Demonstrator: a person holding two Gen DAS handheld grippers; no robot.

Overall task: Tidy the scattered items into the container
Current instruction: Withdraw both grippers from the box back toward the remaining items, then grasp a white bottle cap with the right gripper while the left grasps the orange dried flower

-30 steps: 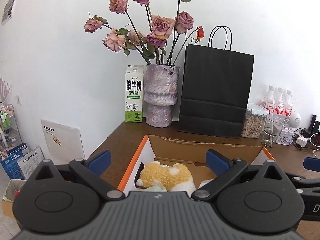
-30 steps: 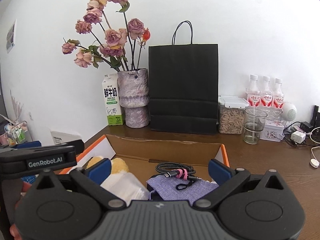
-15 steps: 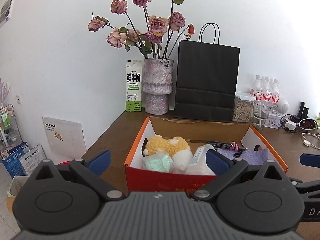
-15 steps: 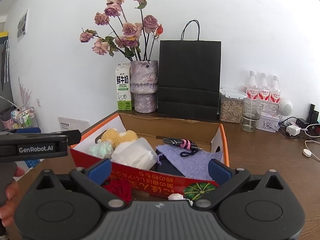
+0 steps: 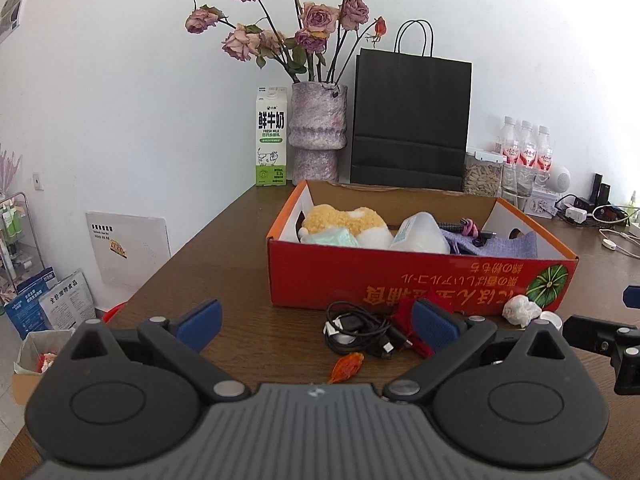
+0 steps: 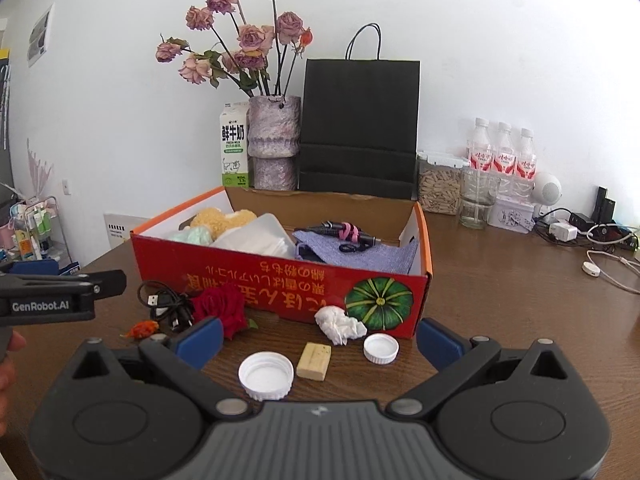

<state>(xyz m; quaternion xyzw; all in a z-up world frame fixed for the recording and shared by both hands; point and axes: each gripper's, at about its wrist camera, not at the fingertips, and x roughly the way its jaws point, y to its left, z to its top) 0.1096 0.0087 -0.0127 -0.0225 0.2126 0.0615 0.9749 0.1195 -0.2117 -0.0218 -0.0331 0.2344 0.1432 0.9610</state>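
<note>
I have both grippers held low over the brown table (image 6: 500,276), facing the red cardboard box (image 6: 280,280) at twelve o'clock. My left gripper (image 5: 316,322) has its blue pads spread wide with nothing between them; my right gripper (image 6: 320,338) is likewise spread wide and empty.

Inside the box I see a yellow plush toy (image 5: 344,220) at the far left, a pale green packet (image 5: 332,237) just in front of it, a clear plastic tub (image 6: 256,240) in the middle, and a lilac cloth (image 6: 360,254) to the right with a black cable bound by a pink tie (image 6: 344,234) lying on it.

Loose items lie on the table in front of the box. From the right wrist view, a large white cap (image 6: 266,374) sits at about eleven o'clock between my fingers, a tan block (image 6: 314,361) just beside it at twelve, a smaller white cap (image 6: 381,349) at one o'clock, and a crumpled tissue (image 6: 340,323) close to the box front. At ten o'clock are a red rose head (image 6: 222,306), a tangle of black cables (image 6: 168,304) and a small orange piece (image 6: 142,329).

Behind the box stand a milk carton (image 5: 271,136), a vase of dried roses (image 5: 318,132) and a black paper bag (image 5: 410,132).
</note>
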